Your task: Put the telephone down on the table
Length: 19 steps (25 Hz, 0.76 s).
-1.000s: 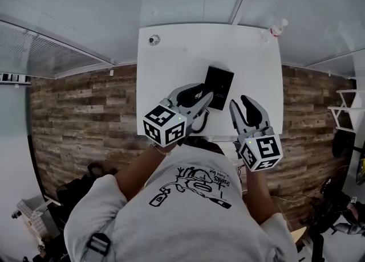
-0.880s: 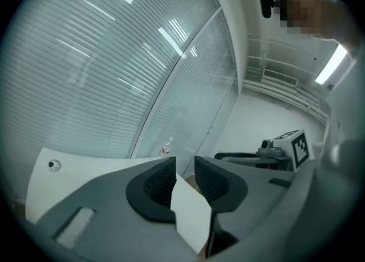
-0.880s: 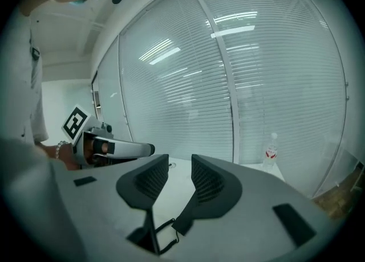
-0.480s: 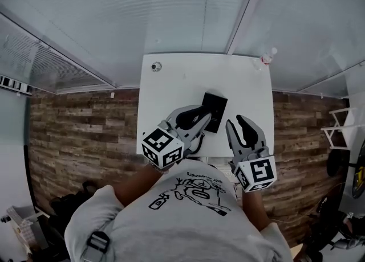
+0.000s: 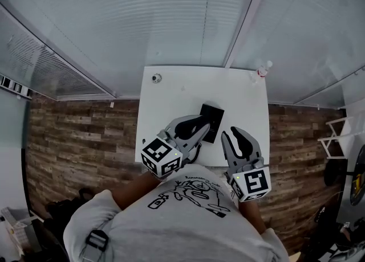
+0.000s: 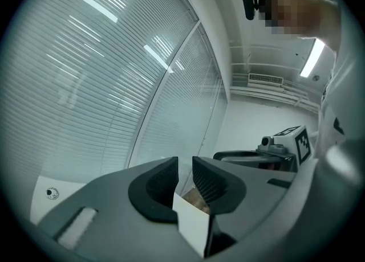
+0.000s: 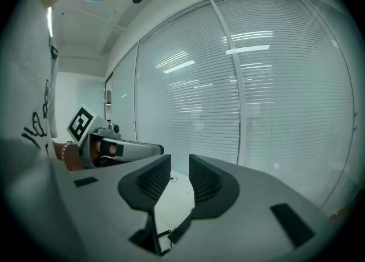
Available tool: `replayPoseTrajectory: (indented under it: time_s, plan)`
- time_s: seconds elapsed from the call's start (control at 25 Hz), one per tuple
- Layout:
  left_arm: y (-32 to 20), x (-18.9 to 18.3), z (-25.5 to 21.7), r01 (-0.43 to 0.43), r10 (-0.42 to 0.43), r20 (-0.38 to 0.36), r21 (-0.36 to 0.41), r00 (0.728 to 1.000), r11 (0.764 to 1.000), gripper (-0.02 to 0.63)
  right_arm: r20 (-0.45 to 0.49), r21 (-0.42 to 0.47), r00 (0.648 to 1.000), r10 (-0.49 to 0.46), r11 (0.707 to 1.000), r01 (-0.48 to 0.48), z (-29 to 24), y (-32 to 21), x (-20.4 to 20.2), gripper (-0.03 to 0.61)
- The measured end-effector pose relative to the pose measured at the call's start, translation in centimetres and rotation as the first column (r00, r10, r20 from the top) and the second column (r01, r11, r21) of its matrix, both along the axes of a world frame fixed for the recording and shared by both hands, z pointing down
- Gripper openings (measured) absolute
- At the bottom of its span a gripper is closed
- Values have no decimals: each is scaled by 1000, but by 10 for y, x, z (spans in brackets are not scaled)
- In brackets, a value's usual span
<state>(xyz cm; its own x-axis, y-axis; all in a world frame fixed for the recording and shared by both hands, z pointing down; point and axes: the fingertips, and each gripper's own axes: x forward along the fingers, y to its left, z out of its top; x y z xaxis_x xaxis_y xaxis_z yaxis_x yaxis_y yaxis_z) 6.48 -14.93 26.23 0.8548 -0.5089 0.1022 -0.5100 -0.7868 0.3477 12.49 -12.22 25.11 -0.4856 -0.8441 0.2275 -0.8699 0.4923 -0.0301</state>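
The black telephone (image 5: 210, 121) lies flat on the white table (image 5: 171, 93), near its front middle. My left gripper (image 5: 202, 125) hovers over the front edge with its tips just beside the telephone's left side; its jaws stand shut with nothing between them (image 6: 185, 167). My right gripper (image 5: 234, 135) hangs to the right of the telephone, apart from it, also shut and empty (image 7: 179, 170). Both grippers point almost level, toward the blinds. Each gripper view shows the other gripper at its side: the right one (image 6: 279, 150) and the left one (image 7: 108, 144).
A small round object (image 5: 156, 77) sits at the table's far left corner and a small bottle (image 5: 262, 70) at the far right corner. Glass walls with blinds (image 5: 188, 21) stand behind the table. Wood-plank floor (image 5: 80, 135) lies on both sides.
Both grippers have risen off the table and their jaws have closed. The telephone stays flat on the table where it lay. The head view has tilted up toward the blinds.
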Motion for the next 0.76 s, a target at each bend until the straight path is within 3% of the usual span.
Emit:
replayPoseTrajectory:
  time_s: [0.76]
  plan:
    - [0,-1,6,-32,32,5,-32,999,999,74,21,0,1000,16,1000,-16,0,-4,-2,92]
